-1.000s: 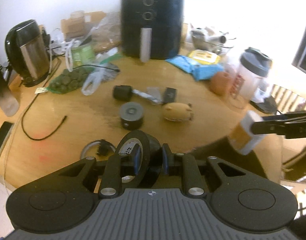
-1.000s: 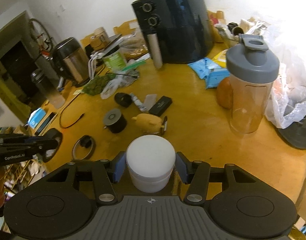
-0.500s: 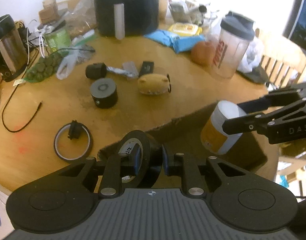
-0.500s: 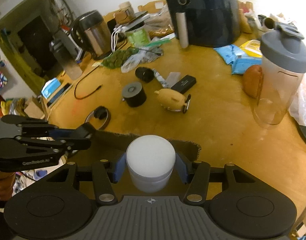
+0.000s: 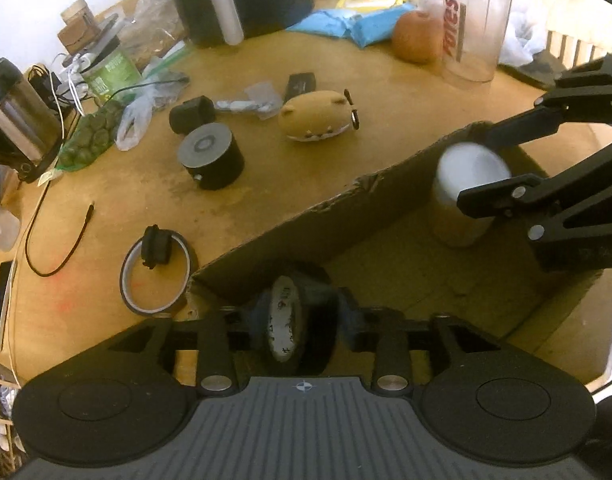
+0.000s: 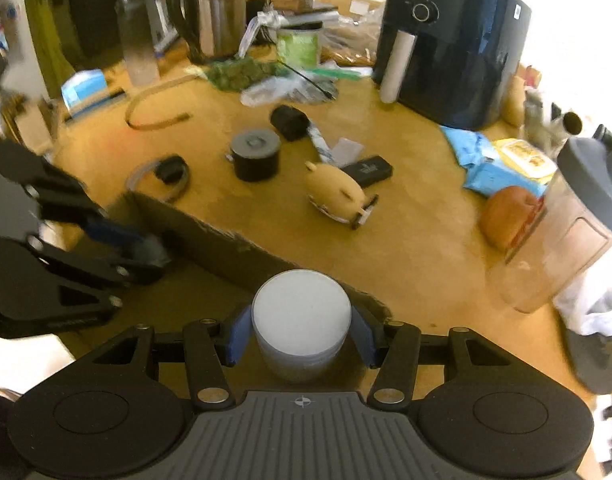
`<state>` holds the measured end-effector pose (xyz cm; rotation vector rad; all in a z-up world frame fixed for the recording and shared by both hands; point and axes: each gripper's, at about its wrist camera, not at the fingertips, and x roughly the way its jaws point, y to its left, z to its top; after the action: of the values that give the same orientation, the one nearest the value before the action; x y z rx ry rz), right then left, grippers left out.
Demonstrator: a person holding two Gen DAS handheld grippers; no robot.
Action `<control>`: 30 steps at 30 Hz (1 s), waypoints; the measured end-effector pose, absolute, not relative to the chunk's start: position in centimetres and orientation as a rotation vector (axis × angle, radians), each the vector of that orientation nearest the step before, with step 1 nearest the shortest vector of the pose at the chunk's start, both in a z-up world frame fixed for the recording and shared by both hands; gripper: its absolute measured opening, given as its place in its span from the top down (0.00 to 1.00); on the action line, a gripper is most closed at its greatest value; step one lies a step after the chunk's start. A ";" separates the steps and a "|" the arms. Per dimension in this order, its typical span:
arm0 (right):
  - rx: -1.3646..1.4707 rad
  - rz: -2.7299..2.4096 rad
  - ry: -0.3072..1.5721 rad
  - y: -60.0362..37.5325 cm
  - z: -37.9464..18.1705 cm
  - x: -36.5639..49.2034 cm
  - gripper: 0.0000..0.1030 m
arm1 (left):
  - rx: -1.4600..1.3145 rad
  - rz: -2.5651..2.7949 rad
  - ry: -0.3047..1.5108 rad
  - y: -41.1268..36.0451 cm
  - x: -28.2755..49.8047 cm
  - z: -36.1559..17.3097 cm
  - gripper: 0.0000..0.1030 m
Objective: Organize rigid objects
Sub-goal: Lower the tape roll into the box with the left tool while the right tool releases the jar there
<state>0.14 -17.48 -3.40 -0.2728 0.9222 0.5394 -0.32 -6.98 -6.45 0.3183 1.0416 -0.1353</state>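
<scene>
Both tongs dropped into box – left gripping tape | right gripping jar

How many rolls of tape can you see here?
2: a black tape roll gripped by the left gripper inside the cardboard box; a thin tape ring flat on the table beside it.

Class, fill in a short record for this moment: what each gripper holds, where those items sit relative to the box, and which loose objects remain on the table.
left gripper: shut on the black tape roll, low at the near-left corner of the cardboard box
right gripper: shut on the white-lidded jar, inside the box at its far right end
still on table: grey-topped black canister, tan plush toy, thin tape ring with a small black part inside it
box contents otherwise: nothing else visible
</scene>
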 end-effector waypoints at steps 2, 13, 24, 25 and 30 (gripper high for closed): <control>-0.248 0.529 0.919 -17.9 -3.2 0.2 0.41 | 0.302 -0.131 1.029 -6.8 -0.7 -5.9 0.38; -0.062 0.497 0.976 -20.2 -1.4 0.7 0.04 | 0.194 -0.080 0.977 -5.2 -1.4 -1.9 0.37; -0.064 0.403 1.114 -20.0 -1.2 1.7 0.00 | 0.008 0.006 1.018 -2.4 -1.3 -1.0 0.32; -0.067 0.399 1.120 -20.0 -1.2 1.7 0.00 | -0.004 0.019 1.023 -2.2 -1.3 -1.1 0.32; -0.080 0.401 1.130 -19.7 -1.3 1.8 0.00 | -0.049 0.070 1.051 -1.2 -1.4 -1.4 0.28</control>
<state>1.78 -19.68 -1.30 -0.0804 1.1302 0.4005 -1.44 -1.17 -1.39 -0.0488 1.0512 0.0697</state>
